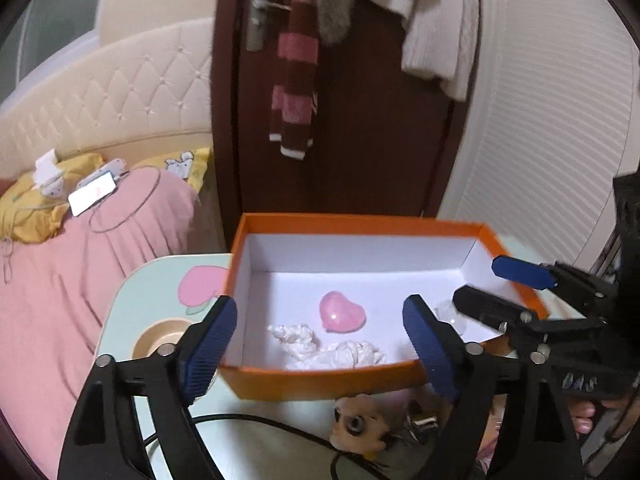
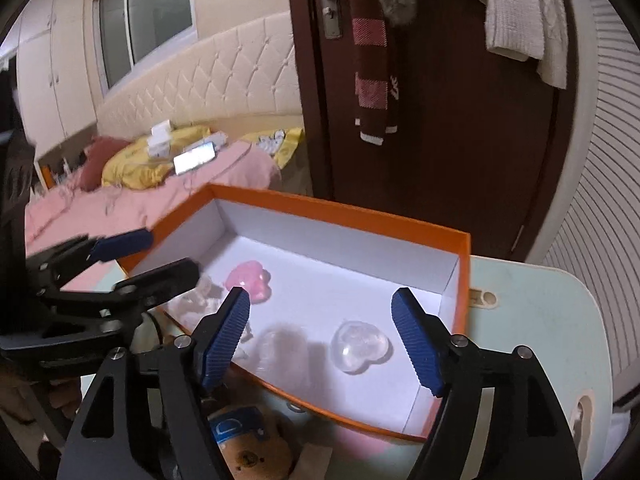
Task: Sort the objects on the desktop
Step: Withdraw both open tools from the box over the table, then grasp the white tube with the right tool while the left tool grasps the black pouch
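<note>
Left hand-held gripper [image 1: 320, 344]: jaws spread wide with nothing between them, blue ribbed pads straddling the near wall of the box; in the right wrist view it enters from 9 o'clock, one finger over the box's left rim.
Right hand-held gripper [image 2: 322, 338]: jaws spread, empty, poised over the near right part of the box; in the left wrist view it reaches in from 3 o'clock across the right rim.
Orange box [image 1: 400, 226]: open, white inside, sitting on the desk.
Box contents: a pink heart [image 1: 342, 312] near the middle of the floor; a clear heart [image 2: 360, 346] at the right end, between the right gripper's pads in its own view; crumpled white tissue [image 1: 328, 346] along the near wall, at 6 o'clock of the pink heart.
Hand pose: fingertips of a hand [image 1: 582, 420] show at 4 o'clock under the right tool's body.
Desk [image 1: 168, 280]: pale green, with a pink heart print and a round tan recess at 9 o'clock of the box.
Near edge: a small bear toy [image 2: 248, 454] lies on the desk just outside the box's near wall, beside a black cable [image 1: 256, 420].
Beyond: a bed with pink cover [image 1: 80, 280] at 9 o'clock, a dark door [image 1: 360, 120] at 12 o'clock hung with a striped scarf [image 1: 294, 72].
</note>
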`<state>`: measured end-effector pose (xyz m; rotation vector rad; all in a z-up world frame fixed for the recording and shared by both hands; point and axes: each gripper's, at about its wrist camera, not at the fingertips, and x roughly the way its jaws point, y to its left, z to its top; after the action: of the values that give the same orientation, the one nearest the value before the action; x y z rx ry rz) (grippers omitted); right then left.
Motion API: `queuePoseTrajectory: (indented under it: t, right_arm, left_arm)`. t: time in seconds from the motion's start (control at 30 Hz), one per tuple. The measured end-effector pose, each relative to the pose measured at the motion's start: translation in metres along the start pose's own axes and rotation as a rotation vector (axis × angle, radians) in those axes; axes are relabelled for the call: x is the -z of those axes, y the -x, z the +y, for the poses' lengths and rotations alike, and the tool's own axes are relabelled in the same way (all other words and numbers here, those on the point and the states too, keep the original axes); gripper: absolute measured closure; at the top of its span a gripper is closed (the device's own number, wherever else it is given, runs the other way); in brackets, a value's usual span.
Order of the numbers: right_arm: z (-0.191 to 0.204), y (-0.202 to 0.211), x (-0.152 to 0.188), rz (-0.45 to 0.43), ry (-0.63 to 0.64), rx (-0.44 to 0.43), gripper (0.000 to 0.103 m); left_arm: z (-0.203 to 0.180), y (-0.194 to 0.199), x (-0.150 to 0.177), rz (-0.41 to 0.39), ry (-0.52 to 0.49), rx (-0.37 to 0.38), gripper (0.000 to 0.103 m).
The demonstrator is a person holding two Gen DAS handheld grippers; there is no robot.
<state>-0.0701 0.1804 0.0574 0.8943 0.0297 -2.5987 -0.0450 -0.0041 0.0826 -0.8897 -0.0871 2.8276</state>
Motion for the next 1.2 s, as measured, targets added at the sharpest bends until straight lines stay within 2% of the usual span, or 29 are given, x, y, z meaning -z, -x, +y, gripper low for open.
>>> queuePoseTrajectory:
  t: [0.13,0.33,0.6,0.77,0.83,0.93,1.07,1.2]
  right_arm:
    - [-0.004,0.023,-0.006,-0.07,-0.038,-0.029,0.029]
    - [0.004,0.051,0.0,-0.062,-0.013,-0.003,0.029]
    - [0.001,0.069,0.053,0.066,-0.002,0.09,0.029]
    - [0.003,0.067,0.085,0.157,0.043,0.186,0.029]
    - [0.002,0.067,0.094,0.18,0.047,0.216,0.029]
    - [-0.003,0.068,0.098,0.18,0.018,0.217,0.02]
    - [-0.011,0.067,0.102,0.181,-0.025,0.2,0.019]
    - [-0.021,0.067,0.107,0.19,-0.087,0.17,0.009]
  left_arm:
    - [0.006,0.017,0.003,0.02,-0.001,-0.046,0.016]
    - [0.017,0.043,0.028,0.063,0.028,-0.087,0.016]
    - [0.024,0.07,0.073,0.108,0.085,-0.13,0.016]
    - [0.016,0.064,0.092,0.109,0.083,-0.165,0.016]
    - [0.014,0.054,0.098,0.132,0.077,-0.168,0.016]
    - [0.012,0.043,0.107,0.161,0.074,-0.173,0.016]
    - [0.002,0.037,0.117,0.138,0.015,-0.216,0.007]
    - [0.003,0.035,0.116,0.141,0.011,-0.217,0.005]
